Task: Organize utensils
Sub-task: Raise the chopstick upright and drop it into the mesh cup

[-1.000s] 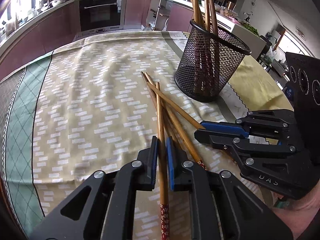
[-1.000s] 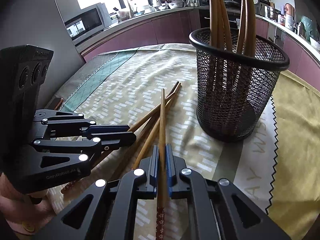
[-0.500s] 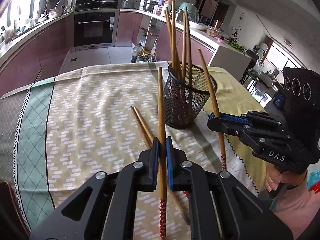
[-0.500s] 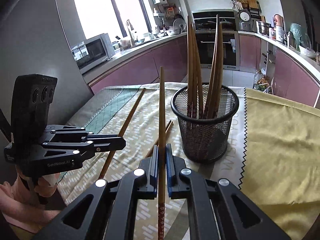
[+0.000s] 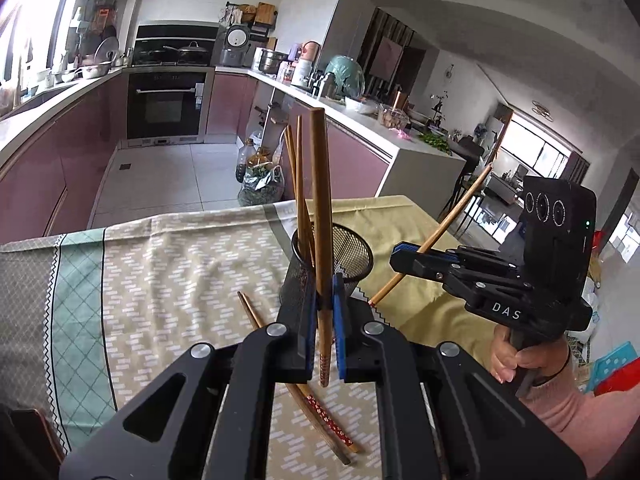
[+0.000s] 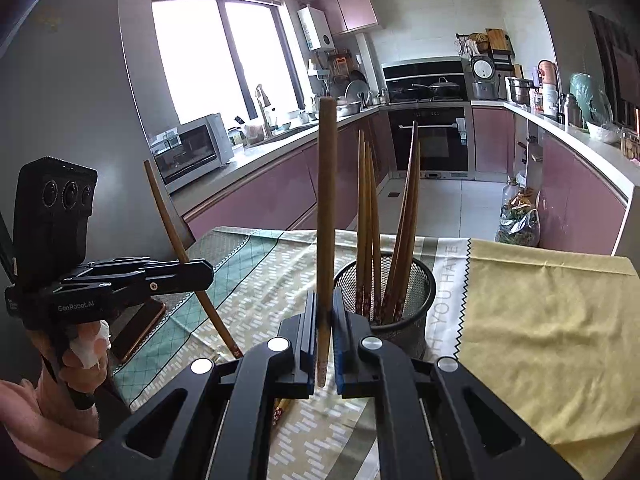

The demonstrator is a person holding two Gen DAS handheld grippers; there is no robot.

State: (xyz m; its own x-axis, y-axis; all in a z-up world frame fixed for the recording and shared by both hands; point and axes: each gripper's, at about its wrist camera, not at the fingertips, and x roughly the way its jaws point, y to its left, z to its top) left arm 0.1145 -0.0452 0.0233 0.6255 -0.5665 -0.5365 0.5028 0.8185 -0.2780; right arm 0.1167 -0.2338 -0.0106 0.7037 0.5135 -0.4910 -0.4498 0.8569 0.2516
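My left gripper (image 5: pixel 322 312) is shut on a wooden chopstick (image 5: pixel 320 208) and holds it upright above the table. My right gripper (image 6: pixel 323 340) is shut on another chopstick (image 6: pixel 326 216), also upright. Each gripper shows in the other's view: the right gripper (image 5: pixel 404 250) with its chopstick slanted, the left gripper (image 6: pixel 204 274) likewise. A black mesh cup (image 5: pixel 352 256) stands ahead with several chopsticks in it; it also shows in the right wrist view (image 6: pixel 404 304). Two loose chopsticks (image 5: pixel 320 408) lie on the cloth below the left gripper.
The table carries a patterned beige and green cloth (image 5: pixel 160 280) and a yellow cloth (image 6: pixel 540 320). A phone-like dark slab (image 6: pixel 140 330) lies at the table's left edge. Kitchen counters and an oven stand beyond the table.
Both grippers have lifted their chopsticks off the table and risen higher. The mesh cup now sits lower and farther in both views. Two chopsticks stay on the cloth.
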